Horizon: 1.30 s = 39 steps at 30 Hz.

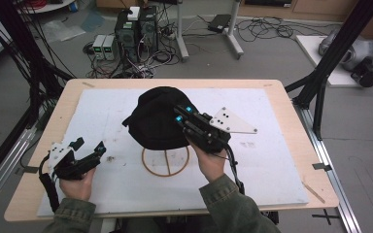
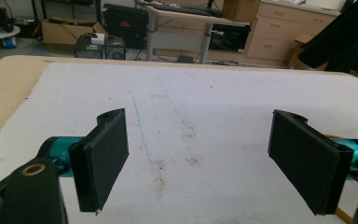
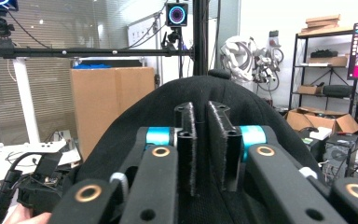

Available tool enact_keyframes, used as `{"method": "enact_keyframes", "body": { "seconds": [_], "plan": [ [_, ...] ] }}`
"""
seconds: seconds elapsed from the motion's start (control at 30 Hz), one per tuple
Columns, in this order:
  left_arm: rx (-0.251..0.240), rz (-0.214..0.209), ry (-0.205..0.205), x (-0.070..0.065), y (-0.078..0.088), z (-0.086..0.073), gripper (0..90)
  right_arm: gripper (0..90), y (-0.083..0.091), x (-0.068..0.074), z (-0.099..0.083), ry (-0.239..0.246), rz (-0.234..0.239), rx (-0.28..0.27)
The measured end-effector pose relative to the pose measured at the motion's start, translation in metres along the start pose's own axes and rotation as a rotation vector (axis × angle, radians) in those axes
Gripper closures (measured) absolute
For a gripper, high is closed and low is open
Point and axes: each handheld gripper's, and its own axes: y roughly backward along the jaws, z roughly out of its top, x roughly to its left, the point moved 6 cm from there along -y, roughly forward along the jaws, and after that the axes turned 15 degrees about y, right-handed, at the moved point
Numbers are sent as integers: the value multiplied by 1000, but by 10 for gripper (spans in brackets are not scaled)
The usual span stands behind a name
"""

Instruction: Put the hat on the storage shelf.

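Hat, black, sits raised over a wooden ring stand, its edge pinched between the nearly closed right tongs; left tongs wait wide open, empty, well apart over the counter.

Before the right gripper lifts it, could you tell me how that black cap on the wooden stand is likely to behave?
The black cap looks like soft fabric, so it will probably sag and fold once off the wooden stand. It is likely light for its size. The right gripper has its jaws nearly closed at the cap's surface, so a thin pinch of cloth may slip.
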Motion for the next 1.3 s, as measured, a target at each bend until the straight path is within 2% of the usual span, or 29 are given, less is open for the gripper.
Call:
{"method": "enact_keyframes", "body": {
  "seconds": [0.1,0.13,0.2,0.27,0.37,0.5,0.53,0.57,0.63,0.67,0.8,0.83,1.0,1.17,1.3],
  "plan": [
    [-1,0,0,0,0,0,202,757,0,0,0,3,2,4],
    [0,-1,0,0,0,0,202,705,0,0,0,0,6,7],
    [-1,-2,0,-1,0,0,202,682,1,0,0,0,6,7],
    [-2,-3,1,-1,0,0,202,582,0,1,0,5,16,2],
    [0,-2,1,-1,0,0,202,527,0,2,0,8,17,-2],
    [-1,-2,1,-1,0,0,202,348,0,0,0,10,-7,5],
    [-1,-2,1,-1,0,0,202,348,0,0,0,10,-7,5],
    [-2,-3,1,-1,0,0,202,295,1,-2,0,11,-22,5],
    [-2,-3,1,-1,0,0,202,278,2,-3,0,10,-32,3],
    [-4,-3,2,-1,0,0,202,228,2,-5,-1,12,-37,8],
    [-7,-4,2,-1,1,1,202,206,3,-9,-3,11,-54,32],
    [-8,-4,1,-1,1,1,202,199,6,-11,-4,28,-67,41],
    [-6,-4,2,-1,0,0,203,192,9,-13,-7,27,-74,62],
    [-4,-4,-3,-2,0,0,204,179,21,-20,-13,44,-94,95],
    [-2,-6,1,-2,-1,0,206,179,33,-30,-20,35,-108,103]
  ]
}}
